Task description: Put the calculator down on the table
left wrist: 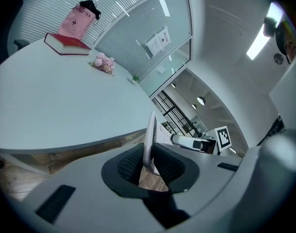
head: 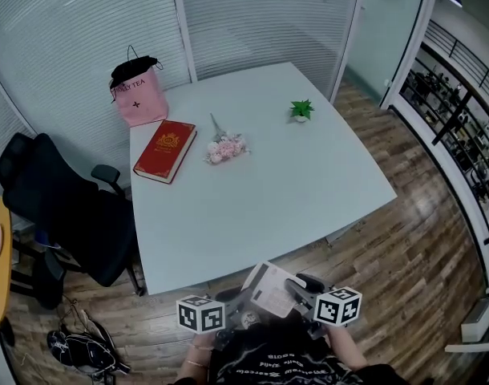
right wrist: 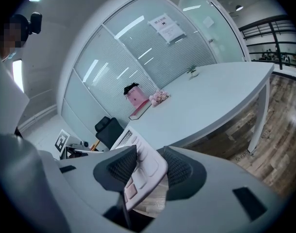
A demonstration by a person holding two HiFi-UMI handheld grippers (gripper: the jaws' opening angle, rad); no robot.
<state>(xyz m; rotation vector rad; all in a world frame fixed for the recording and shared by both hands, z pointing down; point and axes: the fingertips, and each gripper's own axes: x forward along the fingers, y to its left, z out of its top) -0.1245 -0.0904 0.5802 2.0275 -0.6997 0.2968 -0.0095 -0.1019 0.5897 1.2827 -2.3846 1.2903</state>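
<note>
A white calculator (head: 268,289) hangs in the air just in front of the near edge of the pale table (head: 260,191), over the wooden floor. My left gripper (head: 246,301) is shut on its left side and my right gripper (head: 299,292) is shut on its right side. In the left gripper view the calculator (left wrist: 149,139) shows edge-on, pinched between the pads of the left gripper (left wrist: 149,163). In the right gripper view its keys (right wrist: 140,165) face up, and the right gripper (right wrist: 149,168) grips one corner. The table (right wrist: 221,91) lies ahead.
On the table's far left lie a red book (head: 165,150) and a pink bag (head: 138,95), with a flower bunch (head: 225,148) beside them and a small green plant (head: 301,110) at the back. A black office chair (head: 68,207) stands to the left, with shoes (head: 88,350) on the floor.
</note>
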